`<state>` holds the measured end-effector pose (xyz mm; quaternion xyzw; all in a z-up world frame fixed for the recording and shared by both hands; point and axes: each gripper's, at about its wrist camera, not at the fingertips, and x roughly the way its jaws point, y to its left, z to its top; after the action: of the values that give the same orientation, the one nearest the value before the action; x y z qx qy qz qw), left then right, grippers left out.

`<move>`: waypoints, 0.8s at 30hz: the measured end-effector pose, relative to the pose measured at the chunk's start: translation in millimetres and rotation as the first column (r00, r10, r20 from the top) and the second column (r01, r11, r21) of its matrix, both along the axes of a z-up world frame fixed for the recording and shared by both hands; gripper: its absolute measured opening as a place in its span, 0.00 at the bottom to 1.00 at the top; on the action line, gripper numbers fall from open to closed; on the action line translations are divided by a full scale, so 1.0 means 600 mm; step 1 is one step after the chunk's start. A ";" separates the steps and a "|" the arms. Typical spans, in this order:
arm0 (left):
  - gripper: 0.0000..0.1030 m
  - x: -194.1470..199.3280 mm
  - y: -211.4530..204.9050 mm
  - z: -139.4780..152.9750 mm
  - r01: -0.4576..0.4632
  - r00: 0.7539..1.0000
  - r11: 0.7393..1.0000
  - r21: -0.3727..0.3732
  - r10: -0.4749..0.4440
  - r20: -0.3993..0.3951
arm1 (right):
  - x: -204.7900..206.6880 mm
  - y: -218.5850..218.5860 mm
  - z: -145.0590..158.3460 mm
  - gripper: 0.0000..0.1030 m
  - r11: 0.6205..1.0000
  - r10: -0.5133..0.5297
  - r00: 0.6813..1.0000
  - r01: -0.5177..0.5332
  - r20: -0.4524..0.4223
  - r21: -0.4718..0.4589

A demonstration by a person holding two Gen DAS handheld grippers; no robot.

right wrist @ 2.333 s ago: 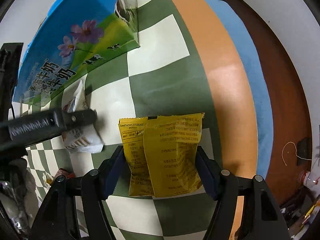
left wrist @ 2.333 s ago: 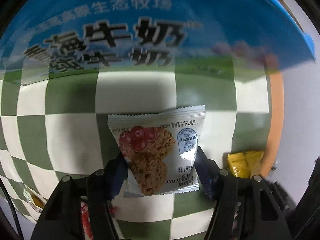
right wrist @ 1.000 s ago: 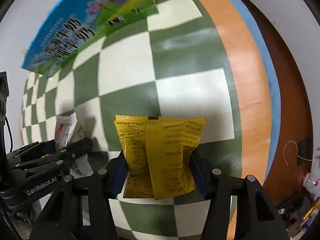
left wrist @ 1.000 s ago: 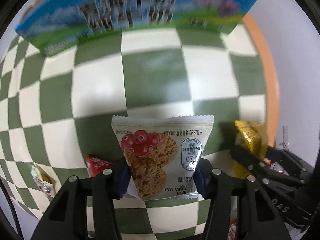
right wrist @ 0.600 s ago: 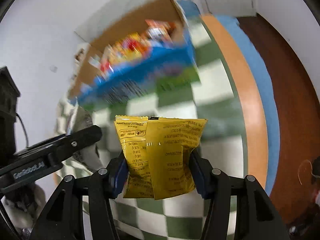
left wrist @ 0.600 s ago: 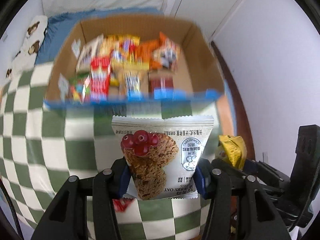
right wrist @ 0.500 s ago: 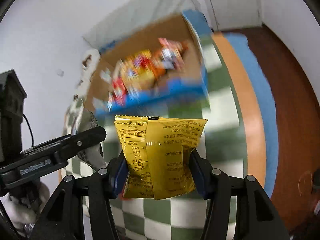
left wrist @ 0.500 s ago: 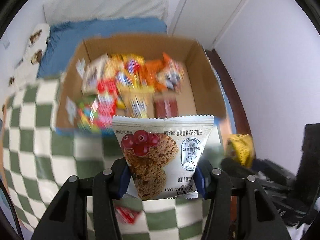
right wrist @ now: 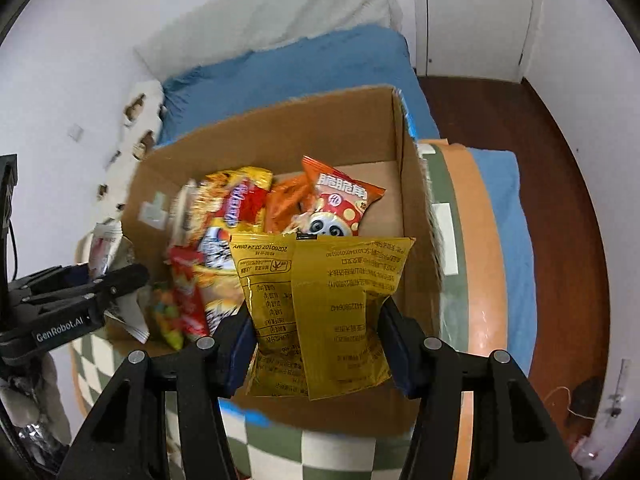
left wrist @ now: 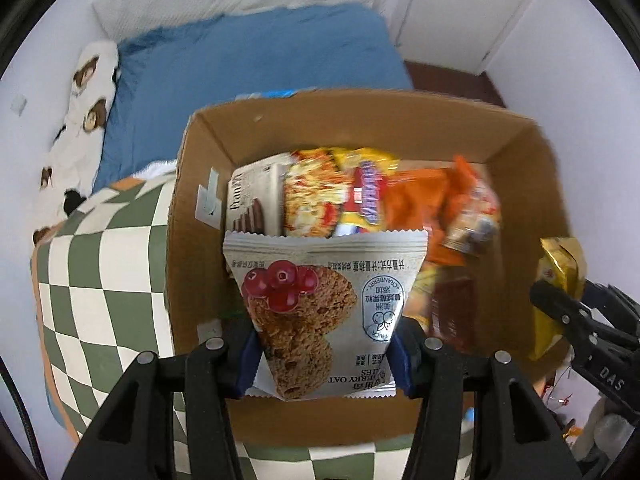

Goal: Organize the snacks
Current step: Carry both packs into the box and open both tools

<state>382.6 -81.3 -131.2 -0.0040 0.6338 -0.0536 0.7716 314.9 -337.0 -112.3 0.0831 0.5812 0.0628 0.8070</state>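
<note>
White walls and a bed with a blue sheet (left wrist: 256, 60) are framing the scene, and a green-and-white checkered cloth (left wrist: 100, 280) is covering the bed's near part under an open cardboard box (left wrist: 360, 120). You are holding both grippers above that box, pointing steeply down into it. Your left gripper (left wrist: 326, 354) is gripping a grey cranberry oat cookie packet (left wrist: 324, 308), its jaws closed onto the packet's lower sides so the packet is standing upright over the box's near-left part. Your right gripper (right wrist: 318, 354) is pinching two yellow snack packets (right wrist: 324, 312) together, jaws pressed on their lower edges, and they are hanging over the box's near-right part. Inside the box, a heap of snacks is lying against the far wall: an orange panda bag (right wrist: 340, 208), a red-and-yellow bag (right wrist: 232, 208) and a grey wafer box (left wrist: 252, 204). In the left wrist view the right gripper is showing at the right edge, just beside the box's right wall.
</note>
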 end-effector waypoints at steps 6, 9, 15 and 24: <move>0.49 0.042 0.023 -0.060 -0.019 0.997 1.000 0.023 0.021 -0.077 | 0.038 0.004 -0.057 0.57 1.000 0.010 0.996 -0.012 -0.091 -0.024; 0.49 0.050 0.028 -0.076 -0.029 0.995 0.999 0.027 0.031 -0.090 | 0.050 0.008 -0.077 0.57 0.999 0.003 0.994 -0.008 -0.110 -0.047; 0.69 0.057 0.039 -0.088 -0.073 0.992 0.997 0.008 0.073 -0.099 | 0.066 0.018 -0.091 0.76 0.998 0.005 0.991 -0.014 -0.131 -0.068; 0.89 0.050 0.042 -0.066 -0.086 0.996 0.996 -0.034 0.085 -0.040 | 0.063 0.031 -0.092 0.92 0.995 -0.007 0.991 -0.007 -0.135 -0.104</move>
<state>412.7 -56.0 -171.0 -0.0459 0.6468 -0.0318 0.7606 352.8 -318.3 -167.8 0.0448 0.6372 0.0263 0.7690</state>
